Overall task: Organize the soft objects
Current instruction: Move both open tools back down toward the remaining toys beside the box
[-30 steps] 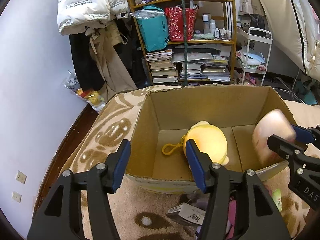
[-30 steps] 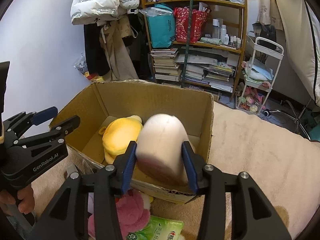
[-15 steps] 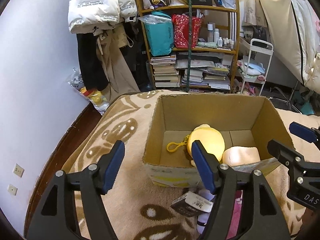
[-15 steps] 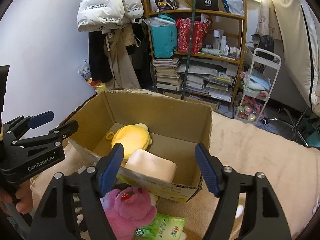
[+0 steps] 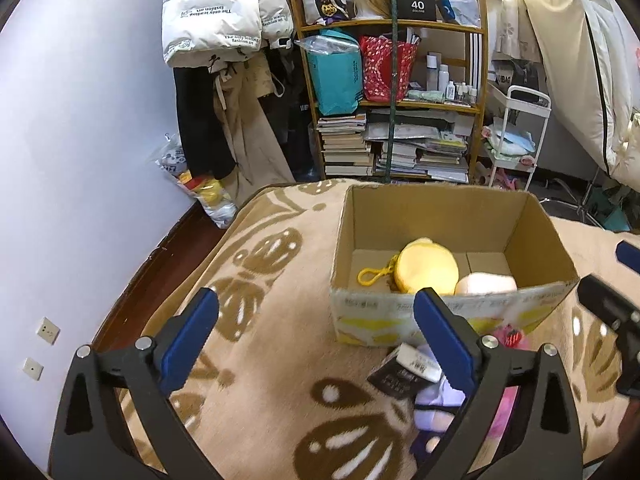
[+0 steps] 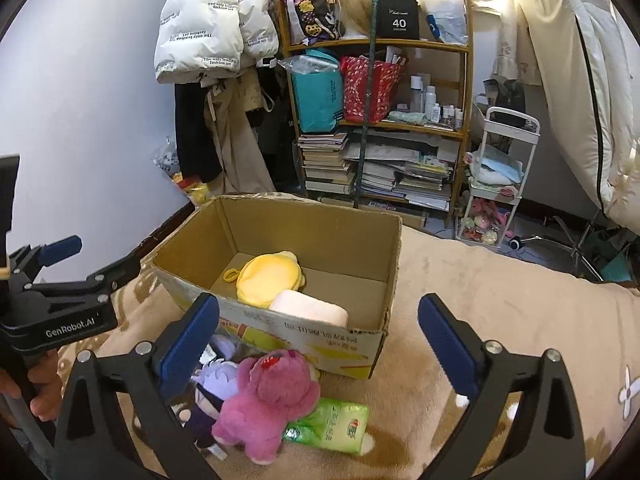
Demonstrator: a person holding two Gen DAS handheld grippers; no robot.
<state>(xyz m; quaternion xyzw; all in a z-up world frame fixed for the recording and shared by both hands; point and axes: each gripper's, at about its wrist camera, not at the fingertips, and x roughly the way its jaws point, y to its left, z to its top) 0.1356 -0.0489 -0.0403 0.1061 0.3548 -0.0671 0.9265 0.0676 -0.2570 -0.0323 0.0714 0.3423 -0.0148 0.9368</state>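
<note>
Crowded bookshelf (image 5: 394, 92), white puffer jacket (image 5: 216, 12) hanging, white trolley (image 6: 500, 176).

This is a lived-in bedroom in a home. Beyond the fingers (image 6: 188, 332) stands a wooden shelf (image 6: 400, 128) crammed with stacked books (image 6: 324, 164), gift bags and toiletry bottles. Left of it, a white puffer jacket (image 6: 204, 24) hangs over other coats, and beneath the fingers spreads a bed's beige patterned blanket (image 5: 256, 272).

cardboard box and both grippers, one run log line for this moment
left gripper: opening, empty | right gripper: opening, empty | cardboard box: yellow plush, cream plush inside
</note>
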